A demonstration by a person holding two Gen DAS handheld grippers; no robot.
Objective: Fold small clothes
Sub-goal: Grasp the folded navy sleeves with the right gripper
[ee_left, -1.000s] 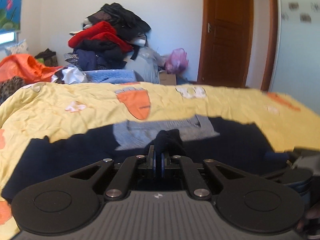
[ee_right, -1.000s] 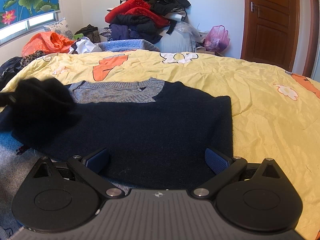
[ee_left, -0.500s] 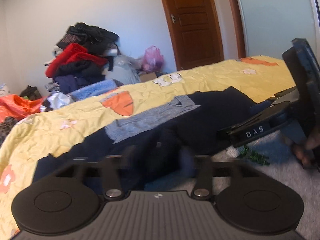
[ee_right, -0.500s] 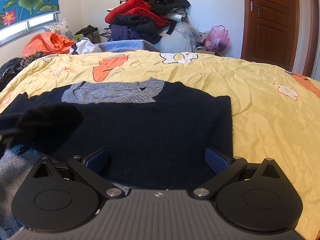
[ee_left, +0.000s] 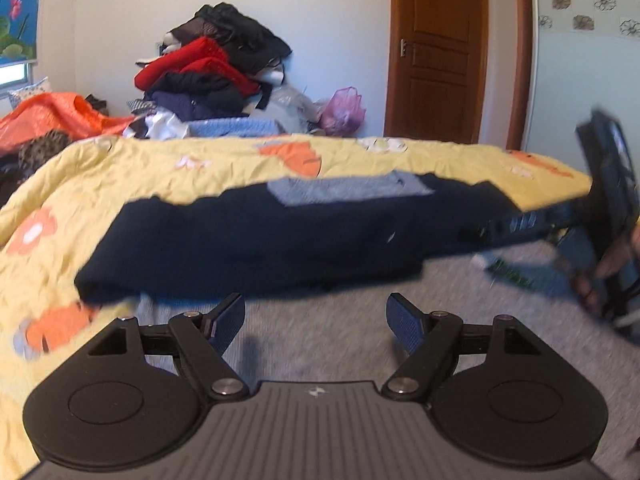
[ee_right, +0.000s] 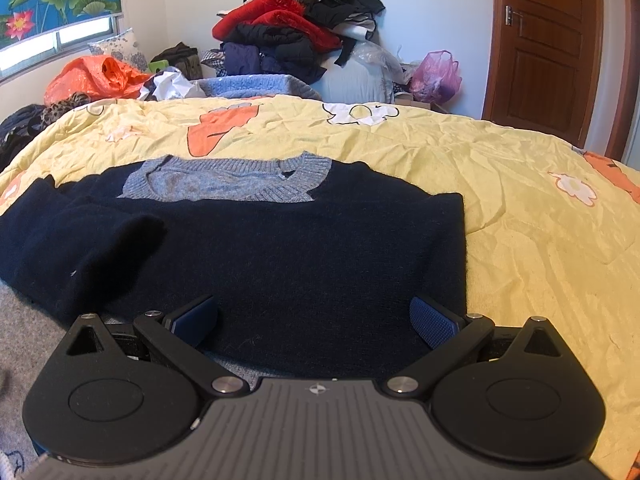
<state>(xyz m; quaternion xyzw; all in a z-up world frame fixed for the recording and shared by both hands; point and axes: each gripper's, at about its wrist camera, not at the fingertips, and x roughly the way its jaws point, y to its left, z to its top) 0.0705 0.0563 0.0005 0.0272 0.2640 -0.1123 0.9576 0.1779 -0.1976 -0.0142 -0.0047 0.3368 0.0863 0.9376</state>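
Our left gripper (ee_left: 315, 318) gapes empty over grey knit fabric (ee_left: 340, 344); our right gripper (ee_right: 314, 320) also spreads its ribbed blue pads (ee_right: 434, 320) wide, holding nothing. Just ahead, the fuzzy navy sweater (ee_right: 280, 256) with grey ribbed collar (ee_right: 228, 182) lies flat on the crinkled yellow bedspread (ee_right: 520, 208).

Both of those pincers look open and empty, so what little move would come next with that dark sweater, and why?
Probably the right gripper should close on the navy sweater's near hem. Its fingers sit open at that edge, the left sleeve already lies folded across the body, and the left gripper hangs open over grey fabric, holding nothing.
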